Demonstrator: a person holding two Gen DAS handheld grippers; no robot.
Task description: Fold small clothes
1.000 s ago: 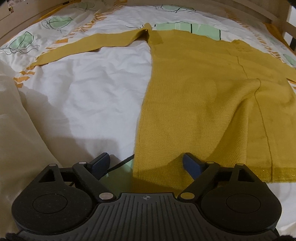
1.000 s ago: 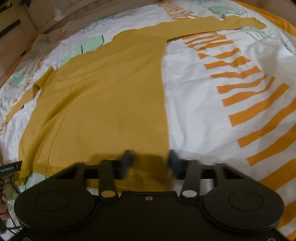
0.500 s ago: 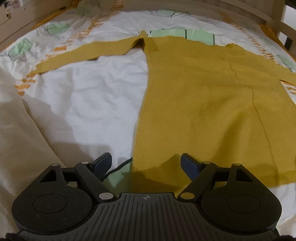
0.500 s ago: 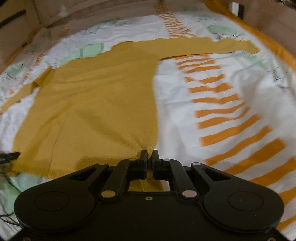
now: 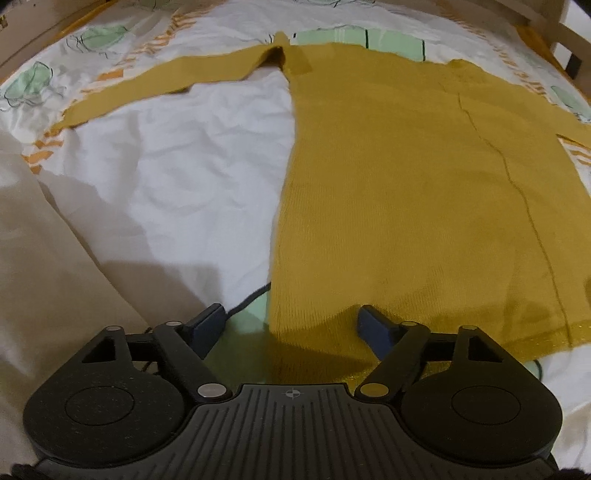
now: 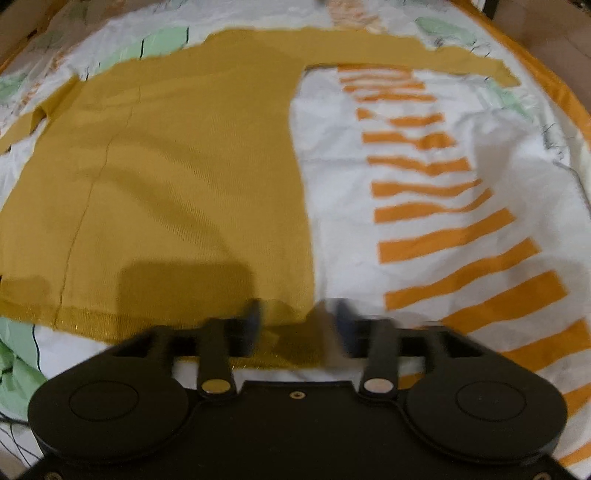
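Observation:
A mustard knit sweater [image 5: 406,184] lies flat on the bed, its left sleeve [image 5: 166,81] stretched out sideways. My left gripper [image 5: 291,325] sits at the lower left hem corner, which lies between its wide-set fingers untouched; the jaws are closing slightly. In the right wrist view the sweater [image 6: 166,184] fills the left half and its right sleeve [image 6: 406,55] runs along the top. My right gripper [image 6: 297,321] is over the lower right hem corner. Its jaws are opening, blurred, with the hem between them and not pinched.
The bed sheet [image 5: 184,166] is white with orange stripes [image 6: 443,240] and green patches. A beige cloth [image 5: 44,277] lies bunched at the left. A black cable [image 5: 247,302] runs by the left finger. A wooden bed frame [image 5: 554,33] borders the far side.
My right gripper closed fully at the hem corner, then spread apart again. My left gripper stayed wide over its corner, narrowing only a little.

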